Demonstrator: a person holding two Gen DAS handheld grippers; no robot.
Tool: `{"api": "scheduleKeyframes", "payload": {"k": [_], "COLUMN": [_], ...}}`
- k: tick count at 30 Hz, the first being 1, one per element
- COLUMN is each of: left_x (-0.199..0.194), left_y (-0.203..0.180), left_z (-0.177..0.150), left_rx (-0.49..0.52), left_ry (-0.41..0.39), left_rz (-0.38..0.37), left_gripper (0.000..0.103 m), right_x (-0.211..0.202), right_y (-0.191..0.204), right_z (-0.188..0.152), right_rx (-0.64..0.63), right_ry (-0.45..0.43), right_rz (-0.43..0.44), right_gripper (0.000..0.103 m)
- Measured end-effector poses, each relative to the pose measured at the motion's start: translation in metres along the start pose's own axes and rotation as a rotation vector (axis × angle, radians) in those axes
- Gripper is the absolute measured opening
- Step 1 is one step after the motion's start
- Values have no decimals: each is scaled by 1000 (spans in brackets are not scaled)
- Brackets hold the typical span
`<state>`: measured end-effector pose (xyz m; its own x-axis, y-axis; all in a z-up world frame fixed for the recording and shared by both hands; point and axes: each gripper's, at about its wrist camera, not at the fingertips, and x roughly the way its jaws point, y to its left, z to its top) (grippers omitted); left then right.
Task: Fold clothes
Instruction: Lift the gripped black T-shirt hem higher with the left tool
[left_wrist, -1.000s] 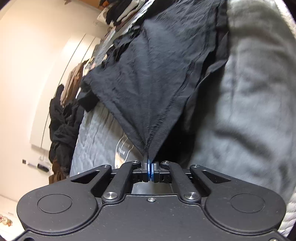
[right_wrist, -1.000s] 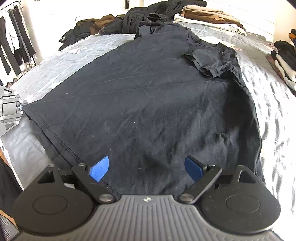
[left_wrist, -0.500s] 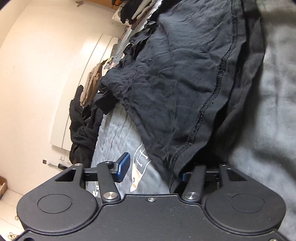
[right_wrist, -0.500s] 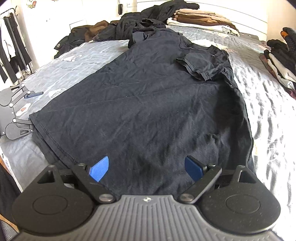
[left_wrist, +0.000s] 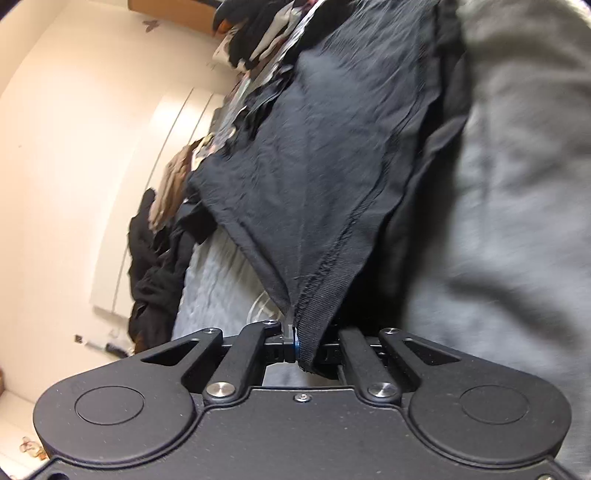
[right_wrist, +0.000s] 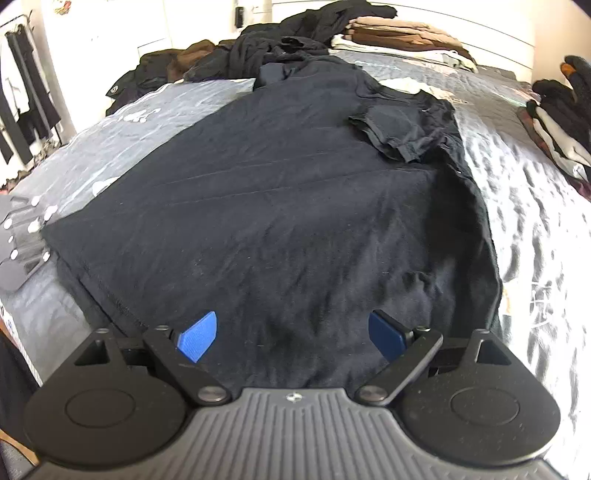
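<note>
Pinching the shirt (left_wrist: 332, 192) hem corner, the left gripper (left_wrist: 295, 341) is clamped tight. Right gripper (right_wrist: 291, 332) hangs wide open, empty. Shirt runs lengthwise toward 12 o'clock.

Two close wrist views, shared T-shirt (right_wrist: 280, 206)

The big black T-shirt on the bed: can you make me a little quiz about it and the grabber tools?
1. True or false: the left tool is shut on a corner of the black cotton T-shirt.
2. Is the right tool (a) open above the shirt or (b) clamped on its hem?
3. What lies folded over on the shirt's far right side?

Key:
1. True; the corner is pinched between the closed fingers.
2. (a); the blue pads stand wide apart, holding nothing.
3. The short black sleeve, on the grey quilted bedspread side.
</note>
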<state>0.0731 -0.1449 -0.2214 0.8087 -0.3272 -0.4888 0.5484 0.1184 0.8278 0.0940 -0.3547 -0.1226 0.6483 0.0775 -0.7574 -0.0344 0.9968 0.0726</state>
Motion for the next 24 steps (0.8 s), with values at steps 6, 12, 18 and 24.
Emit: {"api": "scheduleKeyframes", "payload": {"k": [6, 12, 18, 24], "left_x": [-8, -6, -3, 0], "left_y": [4, 5, 0, 7], "left_z": [-2, 2, 2, 4], "left_rx": [-17, -49, -112, -173], "left_ry": [9, 37, 57, 85], "left_rz": [-28, 4, 29, 44], "left_gripper": [1, 4, 4, 4], "right_x": [-1, -21, -77, -97], "right_y": [-4, -18, -32, -15], "right_z": [1, 6, 12, -29], "right_rx": [2, -122, -400, -849], "right_ry": [6, 15, -29, 23], "right_rz": [7, -33, -124, -304], "right_gripper": [90, 90, 90, 90]}}
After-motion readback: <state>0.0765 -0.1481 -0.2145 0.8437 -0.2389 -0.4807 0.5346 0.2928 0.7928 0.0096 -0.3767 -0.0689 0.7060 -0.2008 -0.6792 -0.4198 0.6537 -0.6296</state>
